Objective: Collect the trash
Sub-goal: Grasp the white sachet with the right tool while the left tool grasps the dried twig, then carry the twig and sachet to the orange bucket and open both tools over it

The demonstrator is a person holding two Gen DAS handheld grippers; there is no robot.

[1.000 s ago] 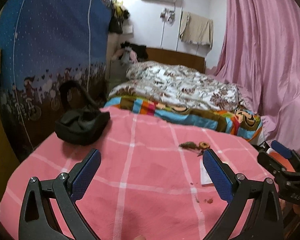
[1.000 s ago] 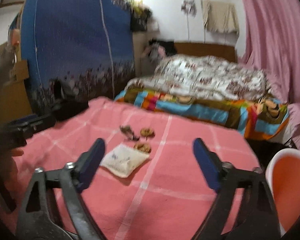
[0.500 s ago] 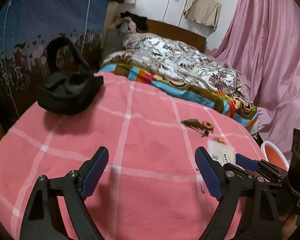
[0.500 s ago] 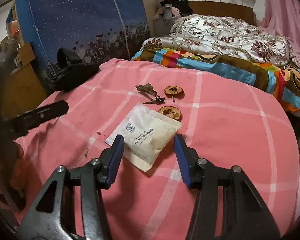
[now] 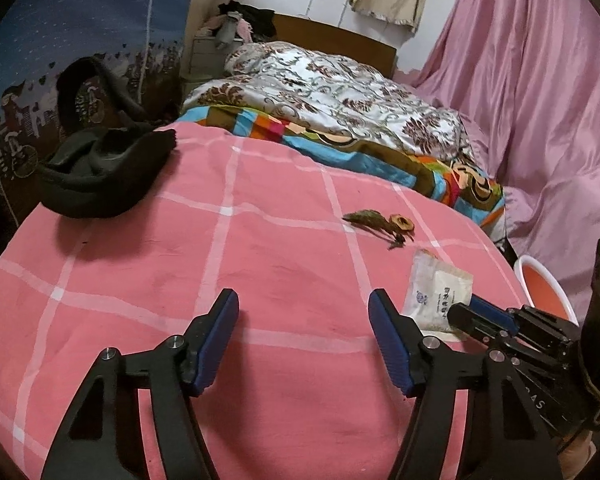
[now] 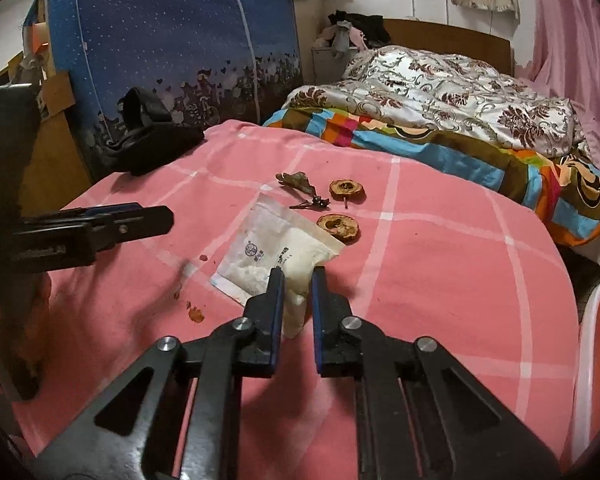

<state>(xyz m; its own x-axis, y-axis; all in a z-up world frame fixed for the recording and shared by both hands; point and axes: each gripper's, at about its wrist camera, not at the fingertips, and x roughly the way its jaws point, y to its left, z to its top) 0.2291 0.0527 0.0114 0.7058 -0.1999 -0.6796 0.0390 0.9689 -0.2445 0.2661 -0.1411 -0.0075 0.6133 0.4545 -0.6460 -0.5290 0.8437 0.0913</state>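
The right gripper (image 6: 296, 280) is nearly closed, its 2 blue-padded fingers (image 6: 277, 300) pinching the near edge of a white paper packet (image 6: 272, 254) that lies flat on the pink checked tabletop (image 6: 440, 280). The jaws touch the packet on both sides w/ only a narrow gap between them.

Just beyond the packet, ahead of the right gripper, sit 2 dried fruit slices (image 6: 337, 227), 1 touching the packet's far corner, the other (image 6: 347, 190) a bit further. A dry leaf w/ stem (image 6: 300, 186) lies left of the far slice. Small red-brown crumbs (image 6: 196, 314) are left of the right gripper's tips.

The left gripper (image 5: 303, 340) hovers wide open over bare cloth, holding nothing; the packet (image 5: 436, 292) is just off its right finger. A black bag (image 5: 100, 168) sits far ahead-left of it. An orange bin w/ white rim (image 5: 540, 288) stands off to the right, past the tabletop edge.
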